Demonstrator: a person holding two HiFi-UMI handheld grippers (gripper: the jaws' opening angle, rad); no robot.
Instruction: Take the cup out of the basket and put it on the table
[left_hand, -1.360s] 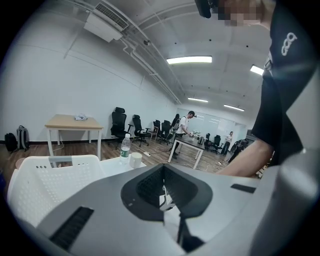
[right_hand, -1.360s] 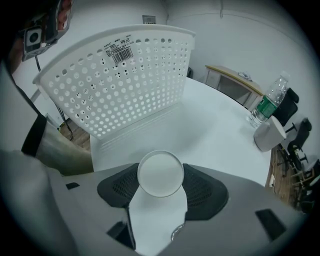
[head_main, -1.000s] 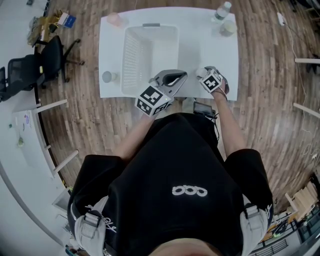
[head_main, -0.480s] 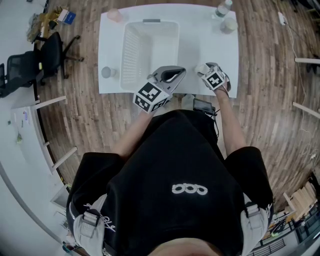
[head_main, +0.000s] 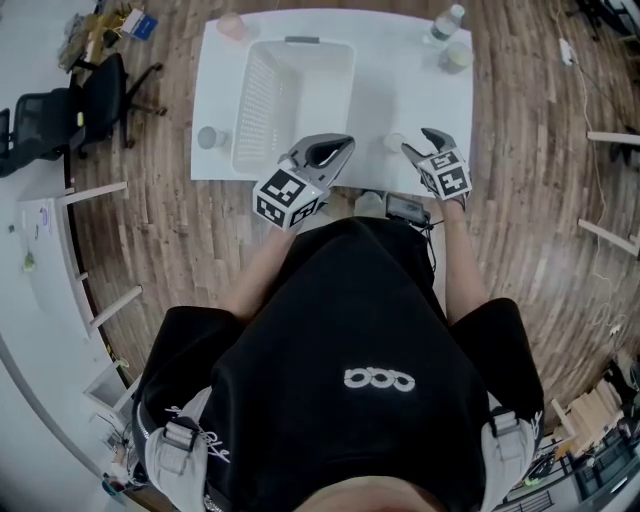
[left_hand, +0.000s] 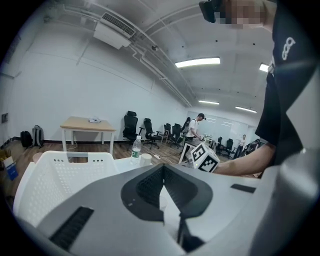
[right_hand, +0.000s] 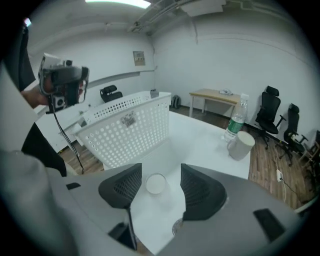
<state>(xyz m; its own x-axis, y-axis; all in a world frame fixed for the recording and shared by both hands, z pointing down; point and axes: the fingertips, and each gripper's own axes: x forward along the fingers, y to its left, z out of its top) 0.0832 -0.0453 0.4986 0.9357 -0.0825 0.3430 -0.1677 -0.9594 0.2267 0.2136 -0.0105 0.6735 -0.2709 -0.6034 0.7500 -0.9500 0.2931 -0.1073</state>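
A small white cup (head_main: 393, 143) stands upright on the white table (head_main: 410, 100), just right of the white perforated basket (head_main: 295, 105). In the right gripper view the cup (right_hand: 156, 183) sits on the table between and just beyond the jaws. My right gripper (head_main: 420, 143) is open and holds nothing, with its tips (right_hand: 157, 187) a little short of the cup. At the table's near edge, beside the basket's near right corner, my left gripper (head_main: 340, 148) is shut and empty, its jaws (left_hand: 163, 187) meeting in a point.
A water bottle (head_main: 447, 22) and a white mug (head_main: 456, 56) stand at the far right corner. At the far left corner is a pink cup (head_main: 232, 27), and a grey cup (head_main: 209, 137) is left of the basket. Office chairs (head_main: 60, 115) stand on the wooden floor at left.
My right gripper has drawn back toward the person, leaving the cup standing on the table in front of its jaws. The left gripper has shifted slightly left and nearer.
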